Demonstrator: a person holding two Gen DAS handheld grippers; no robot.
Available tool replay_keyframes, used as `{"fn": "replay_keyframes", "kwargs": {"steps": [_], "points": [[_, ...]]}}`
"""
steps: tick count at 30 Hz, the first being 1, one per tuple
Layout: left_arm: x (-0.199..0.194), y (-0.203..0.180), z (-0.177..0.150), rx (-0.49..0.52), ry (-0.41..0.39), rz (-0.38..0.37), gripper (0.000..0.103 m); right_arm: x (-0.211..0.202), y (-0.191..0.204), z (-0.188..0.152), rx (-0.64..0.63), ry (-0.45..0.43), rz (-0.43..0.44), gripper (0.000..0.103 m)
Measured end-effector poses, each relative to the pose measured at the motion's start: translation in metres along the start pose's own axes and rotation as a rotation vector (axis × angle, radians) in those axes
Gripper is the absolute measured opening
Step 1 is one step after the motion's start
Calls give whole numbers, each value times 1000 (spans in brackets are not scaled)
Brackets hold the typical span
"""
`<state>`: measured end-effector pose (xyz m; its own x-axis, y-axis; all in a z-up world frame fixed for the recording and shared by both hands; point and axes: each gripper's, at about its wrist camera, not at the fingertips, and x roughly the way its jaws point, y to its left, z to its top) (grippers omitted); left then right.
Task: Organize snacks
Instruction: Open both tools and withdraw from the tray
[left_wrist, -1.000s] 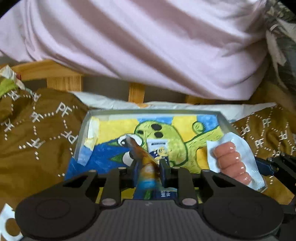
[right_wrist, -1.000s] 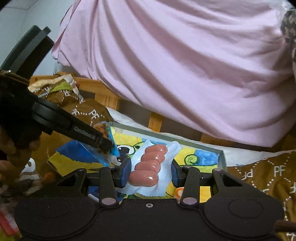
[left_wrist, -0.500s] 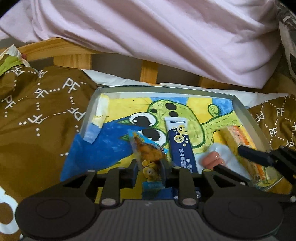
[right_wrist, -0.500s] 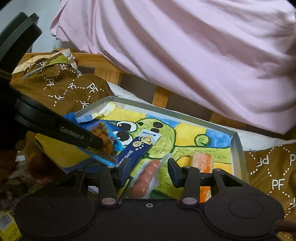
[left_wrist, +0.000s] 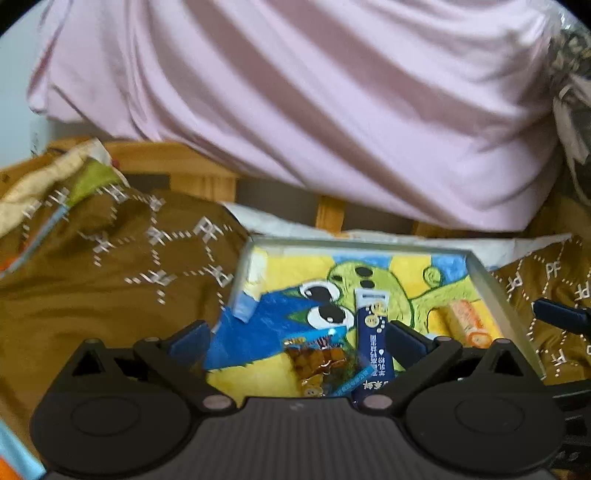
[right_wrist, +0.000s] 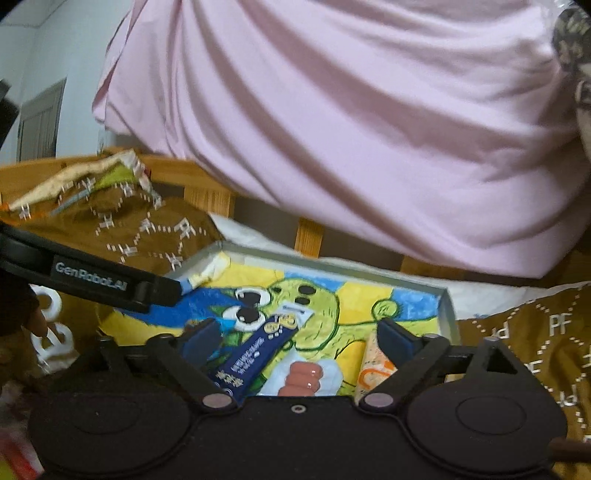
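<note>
A grey tray (left_wrist: 491, 288) with a green cartoon picture inside lies on the bed. In it are a dark blue stick pack (left_wrist: 373, 332), a clear packet of brown snacks (left_wrist: 319, 363) and an orange wrapped bar (left_wrist: 465, 323). My left gripper (left_wrist: 295, 338) is open, its jaws spread wide above the brown snack packet. In the right wrist view the tray (right_wrist: 445, 306) holds the blue stick pack (right_wrist: 258, 354), a pack of pink sausages (right_wrist: 303, 378) and the orange bar (right_wrist: 373, 363). My right gripper (right_wrist: 297, 338) is open above the sausages.
A brown patterned blanket (left_wrist: 110, 266) surrounds the tray on both sides. A pink sheet (left_wrist: 314, 110) hangs behind over a wooden bed frame (left_wrist: 328, 214). The left gripper's arm (right_wrist: 92, 280) crosses the right wrist view at left.
My left gripper opened and let go of the brown snack packet, which now lies in the tray. My right gripper opened and released the sausage pack into the tray. Both pulled back.
</note>
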<state>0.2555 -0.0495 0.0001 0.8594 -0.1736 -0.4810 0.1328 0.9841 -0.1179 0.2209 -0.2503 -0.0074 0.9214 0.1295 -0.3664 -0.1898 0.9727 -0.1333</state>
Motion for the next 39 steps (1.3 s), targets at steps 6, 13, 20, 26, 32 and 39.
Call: {"fn": "replay_keyframes", "kwargs": {"steps": [6, 13, 20, 26, 32, 39], "points": [[-48, -1, -3, 31, -62, 15, 103, -47, 1, 11, 28, -74, -14, 102], [-102, 5, -17, 40, -100, 15, 103, -97, 2, 8, 89, -85, -32, 102], [-141, 10, -38, 56, -119, 43, 103, -134, 14, -5, 150, -40, -31, 102], [-160, 13, -58, 58, -101, 72, 103, -156, 31, -18, 142, -2, -18, 102], [-167, 17, -80, 61, -33, 95, 103, -169, 40, -28, 159, 44, -19, 102], [-171, 15, -97, 98, 35, 128, 103, -178, 42, -41, 193, 106, -29, 102]]}}
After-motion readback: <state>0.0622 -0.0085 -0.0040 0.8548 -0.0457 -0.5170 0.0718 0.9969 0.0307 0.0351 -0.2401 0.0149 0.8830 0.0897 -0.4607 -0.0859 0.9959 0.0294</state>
